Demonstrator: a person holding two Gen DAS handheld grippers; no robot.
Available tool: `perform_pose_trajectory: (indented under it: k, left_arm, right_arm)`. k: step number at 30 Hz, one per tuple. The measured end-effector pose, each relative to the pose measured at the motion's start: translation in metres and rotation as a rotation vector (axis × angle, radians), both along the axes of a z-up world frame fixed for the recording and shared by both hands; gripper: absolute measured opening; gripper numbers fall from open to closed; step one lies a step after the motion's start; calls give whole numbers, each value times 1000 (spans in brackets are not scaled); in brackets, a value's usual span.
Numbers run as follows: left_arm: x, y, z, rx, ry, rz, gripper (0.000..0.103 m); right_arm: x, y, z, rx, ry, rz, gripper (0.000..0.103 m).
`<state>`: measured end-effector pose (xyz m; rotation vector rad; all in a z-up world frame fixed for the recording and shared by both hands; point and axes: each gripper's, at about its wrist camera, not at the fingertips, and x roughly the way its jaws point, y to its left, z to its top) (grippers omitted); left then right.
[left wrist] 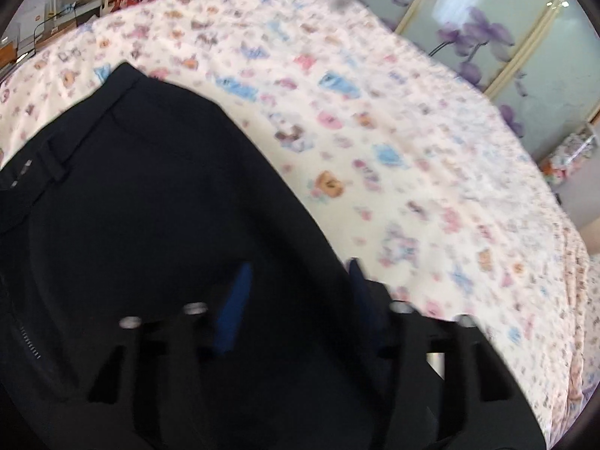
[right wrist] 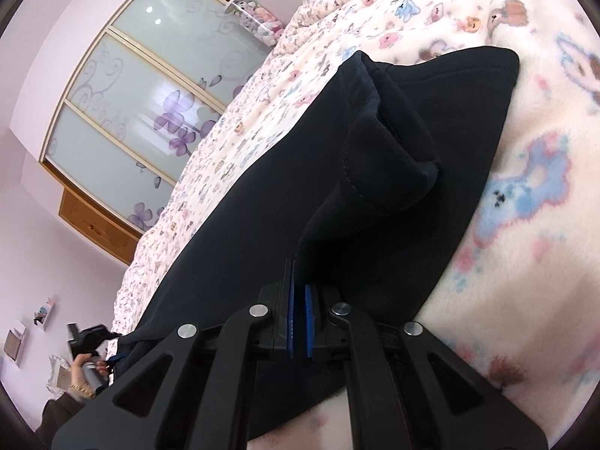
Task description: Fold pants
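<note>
Pants (right wrist: 375,187) on blanket (left wrist: 375,150) — right gripper (right wrist: 299,300) jaws pinch them; left gripper (left wrist: 296,281) jaws part-open.

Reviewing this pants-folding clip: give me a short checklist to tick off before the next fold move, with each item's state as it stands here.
1. Right gripper clamped on the pants: ok, dark fabric is pinched between the blue pads.
2. Left gripper gripping pants: cannot tell; jaws apart over the fabric, picture blurred.
3. Pants lying on the blanket: ok.
4. Leg end flat: not ok, bunched ahead of the right gripper.
5. Blanket beside the pants free for folding: ok.
</note>
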<state>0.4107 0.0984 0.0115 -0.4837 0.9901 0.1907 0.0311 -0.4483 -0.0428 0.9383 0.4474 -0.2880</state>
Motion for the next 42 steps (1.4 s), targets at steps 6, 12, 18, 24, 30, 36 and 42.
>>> perform_pose_trajectory:
  k: [6,12,18,24,30,36,42]
  left_arm:
    - [-16,7,-1,-87,-80,21,4]
    - [-70,16,37,-60,-200,12,4]
    - [-158,30,71,-99,-284,-41,4]
    - [-254,47,71,-127,-365,-21,4]
    - [-339,47,42,-150,-409,25,4]
    - [-381,49,-8,-237,-353,125,4]
    - [-383,58,-6,-276,-363,70,10]
  right_arm:
    - [0,0,0,1,-3,2,4]
    - [0,-3,0,12,1,7,4]
    - [1,-17,11,67,0,27,4]
    - [-13,-38,40,70,-70,-23,4]
    - [-29,-46,54,67,-113,-60,4]
    - [-44,-50,32,141,-63,-114,4]
    - [-43,-46,25,83,49,-126,4]
